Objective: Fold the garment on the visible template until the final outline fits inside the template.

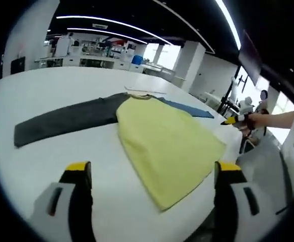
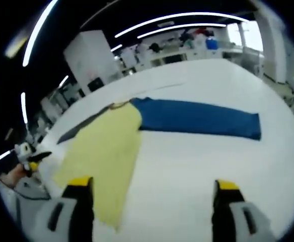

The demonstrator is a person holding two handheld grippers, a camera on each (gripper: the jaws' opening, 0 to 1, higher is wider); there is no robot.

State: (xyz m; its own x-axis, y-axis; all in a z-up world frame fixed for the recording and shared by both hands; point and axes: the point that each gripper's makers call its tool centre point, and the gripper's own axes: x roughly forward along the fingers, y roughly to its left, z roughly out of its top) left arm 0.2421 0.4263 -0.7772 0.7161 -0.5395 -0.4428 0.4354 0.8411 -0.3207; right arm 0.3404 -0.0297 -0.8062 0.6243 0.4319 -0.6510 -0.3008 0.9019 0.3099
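A long-sleeved garment lies spread flat on the white table point(image 1: 61, 85). Its body is yellow point(image 1: 167, 141), one sleeve dark grey point(image 1: 61, 121) and the other blue point(image 1: 187, 108). My left gripper point(image 1: 153, 169) is open above the table's near edge, short of the yellow hem, holding nothing. In the right gripper view the yellow body point(image 2: 104, 146) lies to the left, the blue sleeve point(image 2: 202, 118) stretches right, and the grey sleeve point(image 2: 79, 130) peeks out behind. My right gripper point(image 2: 153, 184) is open over bare table and holds nothing.
The right gripper point(image 1: 233, 120), held by a hand, shows past the table's right edge. The left gripper point(image 2: 32, 160) shows at the table's left edge. Benches and shelves point(image 1: 96, 53) stand far behind, with white pillars point(image 1: 190, 65).
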